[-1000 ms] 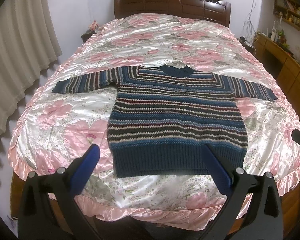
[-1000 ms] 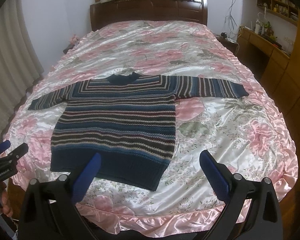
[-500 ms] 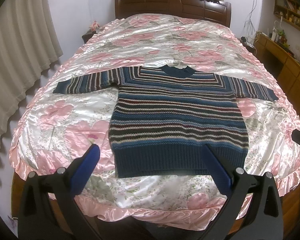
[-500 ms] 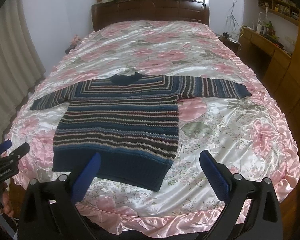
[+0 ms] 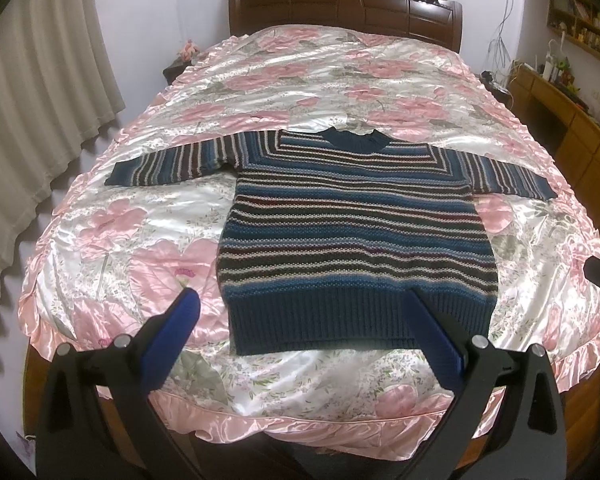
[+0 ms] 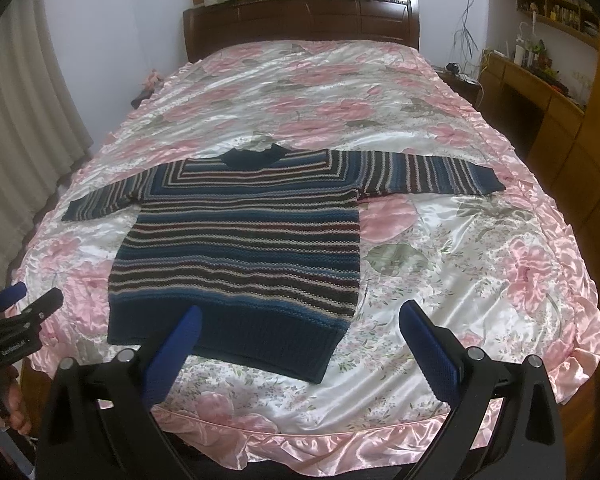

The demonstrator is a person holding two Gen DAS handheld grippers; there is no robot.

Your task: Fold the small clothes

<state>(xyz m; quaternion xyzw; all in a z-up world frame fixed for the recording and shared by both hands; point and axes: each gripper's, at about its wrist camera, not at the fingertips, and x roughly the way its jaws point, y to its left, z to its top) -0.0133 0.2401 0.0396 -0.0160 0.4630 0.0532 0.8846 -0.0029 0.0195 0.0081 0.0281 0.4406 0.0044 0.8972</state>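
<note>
Both grippers held level at the foot of the bed, jaws spread wide, nothing gripped.

The striped sweater (image 5: 352, 236) lies flat at frame centre on the floral bedspread (image 5: 112, 240), sleeves outstretched. Left gripper (image 5: 300, 312) frames its hem; right gripper (image 6: 298, 320) sits lower centre. A hand (image 6: 10, 408) shows lower left.

Home bedroom, floral satin bedspread (image 5: 300, 92), wooden headboard (image 5: 344, 16), curtains (image 5: 32, 92), wooden desk (image 6: 532, 96)
</note>
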